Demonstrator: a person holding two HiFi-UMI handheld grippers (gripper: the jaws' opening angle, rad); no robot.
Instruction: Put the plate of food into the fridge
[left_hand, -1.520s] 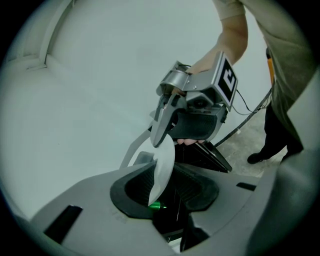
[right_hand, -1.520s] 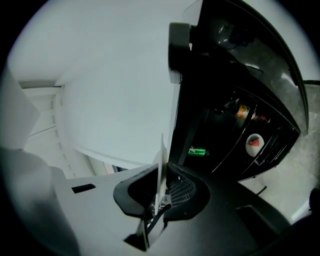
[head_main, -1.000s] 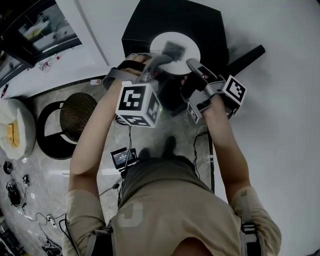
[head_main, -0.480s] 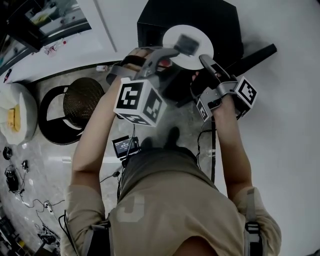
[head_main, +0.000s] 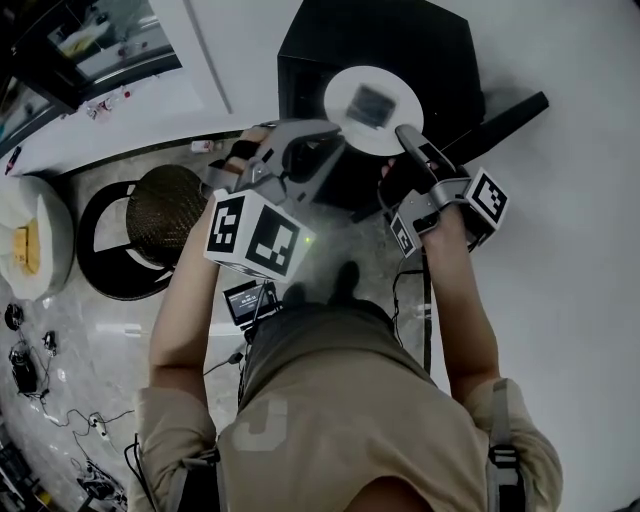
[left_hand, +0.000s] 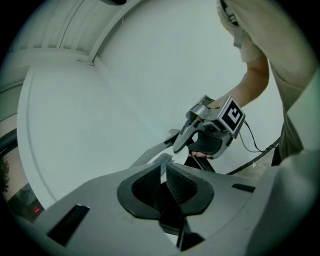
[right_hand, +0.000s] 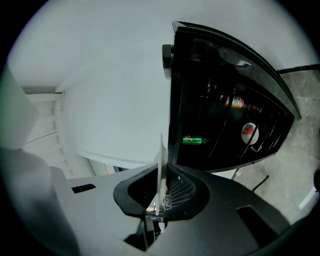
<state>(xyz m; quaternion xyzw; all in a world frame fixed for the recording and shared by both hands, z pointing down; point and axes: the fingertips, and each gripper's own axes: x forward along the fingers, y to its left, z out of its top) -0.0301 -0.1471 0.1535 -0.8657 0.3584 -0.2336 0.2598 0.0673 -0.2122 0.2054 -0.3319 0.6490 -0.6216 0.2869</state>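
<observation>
The left claw (head_main: 337, 136), whose jaws have just been closing, is clenched on the left rim of the white plate (head_main: 345, 95). The plate, with its dark bit of food (head_main: 372, 101), is held between both claws close by the black fridge (head_main: 420, 50). The right claw (head_main: 404, 133) is clamped on the plate's near right rim, which shows edge-on between its pads.

We note a plain white wall (head_main: 590, 150) ahead and to the right. The glossy grey marble floor (head_main: 100, 330) carries a round black stool with a woven brown seat (head_main: 160, 212) and loose black cables (head_main: 70, 432) at lower left.
</observation>
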